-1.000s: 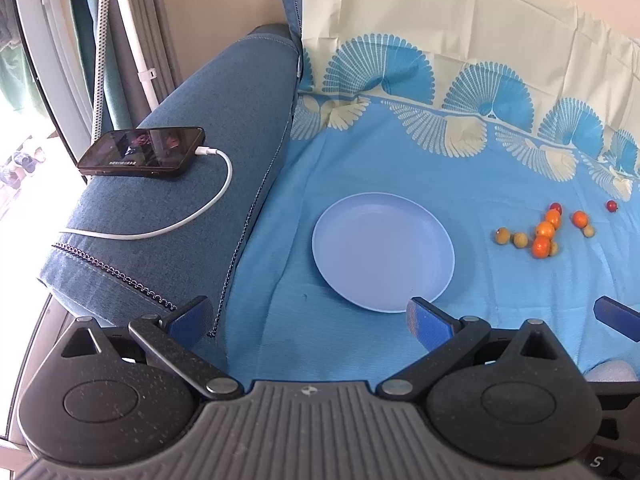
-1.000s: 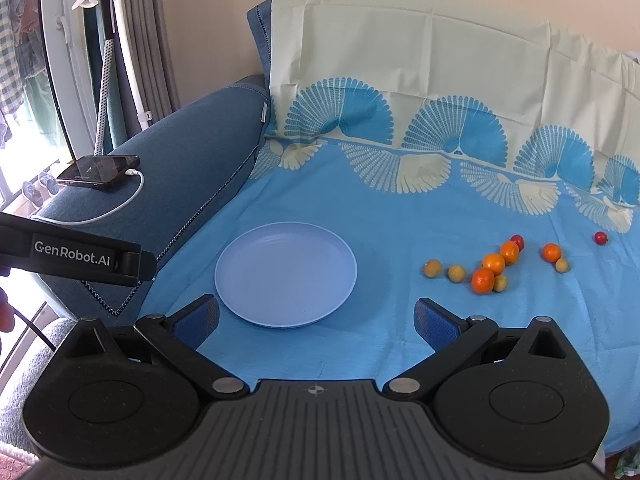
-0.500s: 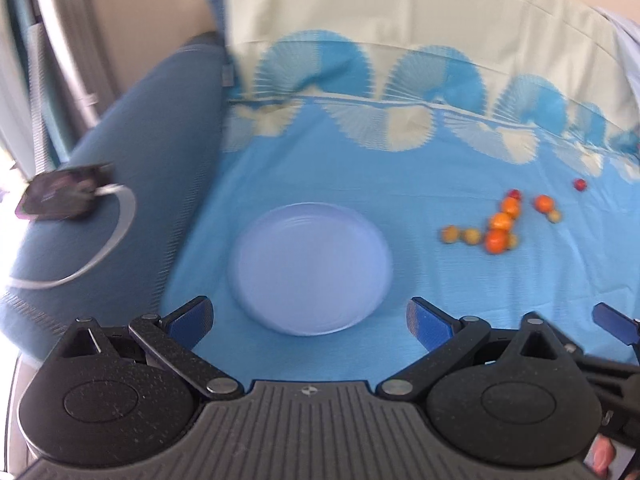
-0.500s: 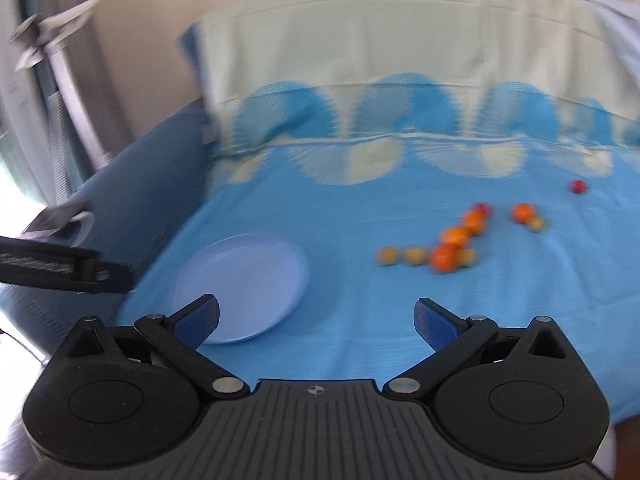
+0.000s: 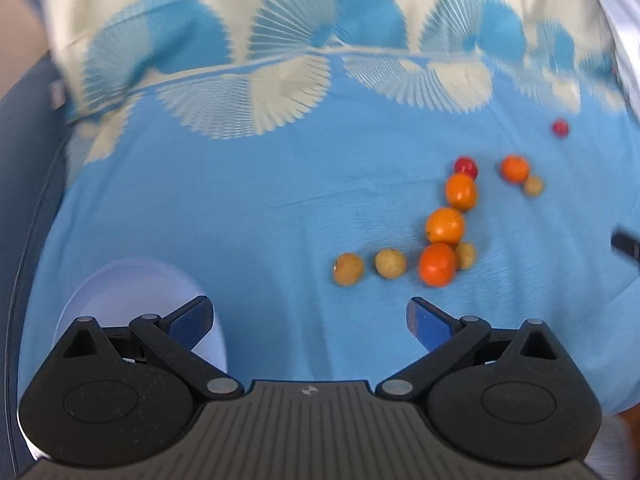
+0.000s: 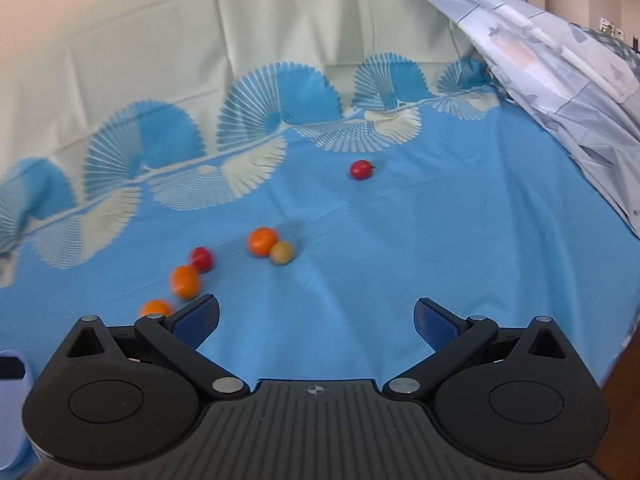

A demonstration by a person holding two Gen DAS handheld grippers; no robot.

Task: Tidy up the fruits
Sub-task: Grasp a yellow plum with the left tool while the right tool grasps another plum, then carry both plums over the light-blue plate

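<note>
Fingers of left gripper (image 5: 308, 316) and right gripper (image 6: 316, 316) spread wide, empty, above blue sheet (image 5: 248, 216); plate (image 5: 120, 284) bare at left, fruits (image 5: 444, 226) clustered touching, lone red fruit (image 6: 361, 169) apart — likely to roll if nudged.

In the left wrist view: four oranges (image 5: 444, 226), two red fruits (image 5: 466, 167), four small yellowish fruits (image 5: 390, 263), one plate (image 5: 120, 292). The right wrist view shows only part of the lot: three oranges (image 6: 262, 241), two red fruits (image 6: 361, 169), one yellowish fruit (image 6: 282, 253)
</note>
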